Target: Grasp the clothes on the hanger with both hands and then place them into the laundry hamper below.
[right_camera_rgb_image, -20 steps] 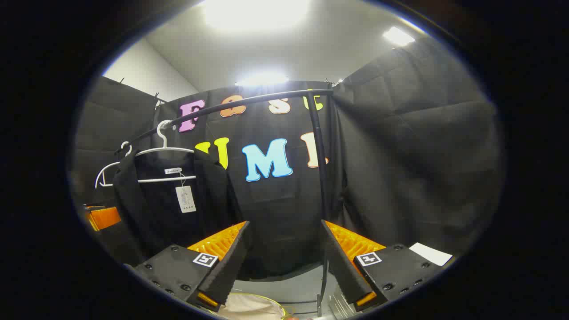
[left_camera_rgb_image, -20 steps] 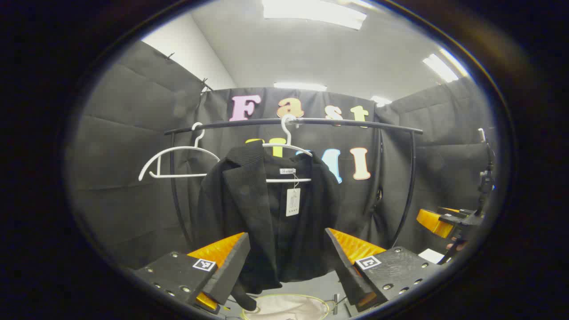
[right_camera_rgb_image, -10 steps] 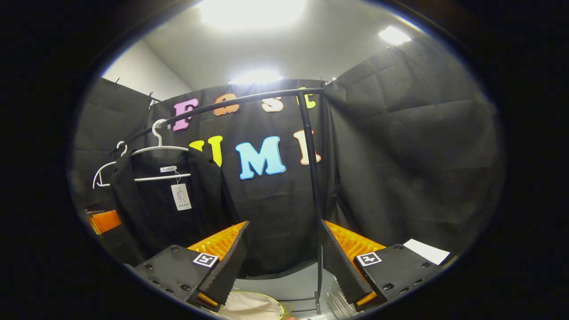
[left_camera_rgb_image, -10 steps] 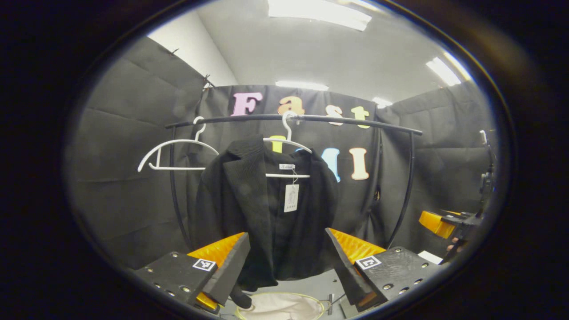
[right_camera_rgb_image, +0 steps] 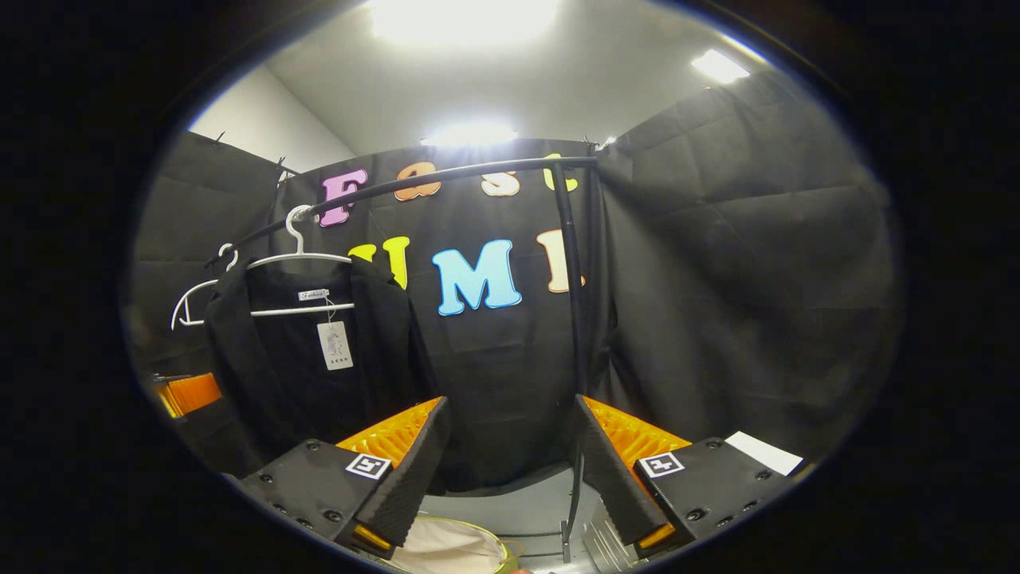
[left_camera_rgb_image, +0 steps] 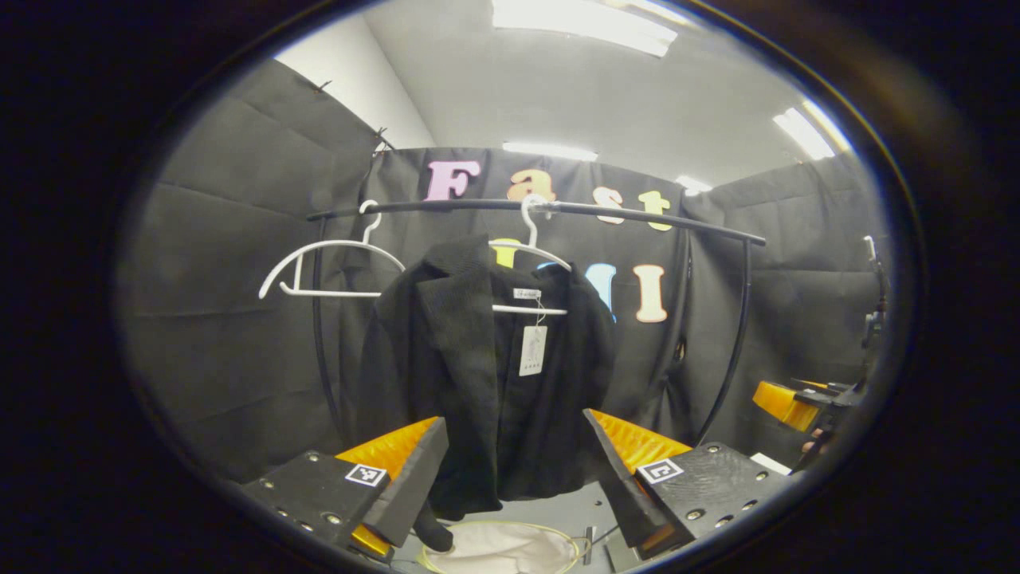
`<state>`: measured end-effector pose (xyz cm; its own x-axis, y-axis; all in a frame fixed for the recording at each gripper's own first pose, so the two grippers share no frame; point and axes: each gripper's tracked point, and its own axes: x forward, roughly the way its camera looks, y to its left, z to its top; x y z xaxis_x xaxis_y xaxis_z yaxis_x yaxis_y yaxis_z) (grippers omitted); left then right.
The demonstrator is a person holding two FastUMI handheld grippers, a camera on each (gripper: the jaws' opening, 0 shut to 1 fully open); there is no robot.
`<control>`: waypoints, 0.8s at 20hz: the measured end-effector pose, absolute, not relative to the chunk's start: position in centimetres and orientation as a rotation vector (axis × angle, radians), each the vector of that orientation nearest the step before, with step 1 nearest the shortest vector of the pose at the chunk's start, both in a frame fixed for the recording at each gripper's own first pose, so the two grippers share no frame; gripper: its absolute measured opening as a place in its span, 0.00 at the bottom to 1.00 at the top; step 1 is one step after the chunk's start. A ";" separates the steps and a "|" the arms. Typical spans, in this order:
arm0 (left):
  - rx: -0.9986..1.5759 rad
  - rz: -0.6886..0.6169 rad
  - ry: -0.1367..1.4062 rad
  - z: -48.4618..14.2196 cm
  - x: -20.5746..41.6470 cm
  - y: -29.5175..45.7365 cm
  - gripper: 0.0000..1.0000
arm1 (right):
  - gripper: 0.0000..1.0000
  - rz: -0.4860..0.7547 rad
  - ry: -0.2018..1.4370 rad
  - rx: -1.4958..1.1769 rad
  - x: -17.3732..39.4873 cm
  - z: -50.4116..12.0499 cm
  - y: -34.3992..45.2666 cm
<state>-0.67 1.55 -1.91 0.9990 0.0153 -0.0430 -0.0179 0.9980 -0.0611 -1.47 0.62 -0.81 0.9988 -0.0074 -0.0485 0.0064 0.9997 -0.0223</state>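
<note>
Nothing done yet: the black jacket hangs on its white hanger from the rail, hamper waiting below. Left claw spread wide, facing the jacket; right claw spread too, off to the side. Grasping and dropping remain.

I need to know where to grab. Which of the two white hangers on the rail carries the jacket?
The hanger nearer the rail's middle holds the black jacket. The other hanger, toward the rail's end post, hangs bare.
</note>
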 end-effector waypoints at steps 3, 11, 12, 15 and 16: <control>-0.072 0.023 0.050 -2.0 -0.5 2.1 0.99 | 0.97 0.007 0.059 -0.032 -1.5 -0.8 1.5; -0.110 0.099 0.058 -1.5 -2.3 5.3 0.99 | 0.97 0.085 0.086 -0.039 -1.5 -0.6 5.1; -0.119 0.111 0.062 -1.3 -2.6 5.7 0.99 | 0.93 0.100 0.094 -0.039 -1.5 -0.6 5.8; -0.133 0.148 0.059 -0.9 -2.8 7.0 0.98 | 0.97 0.143 0.096 -0.049 -0.9 0.0 7.3; -0.132 0.161 0.055 -0.7 -2.6 7.5 0.99 | 0.93 0.155 0.095 -0.054 -0.8 0.0 7.6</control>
<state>-2.61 7.49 -0.72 0.9856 0.1558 -0.0651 -0.1630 0.9785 -0.1265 -0.77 7.63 0.02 0.9836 0.1513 -0.0984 -0.1564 0.9866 -0.0468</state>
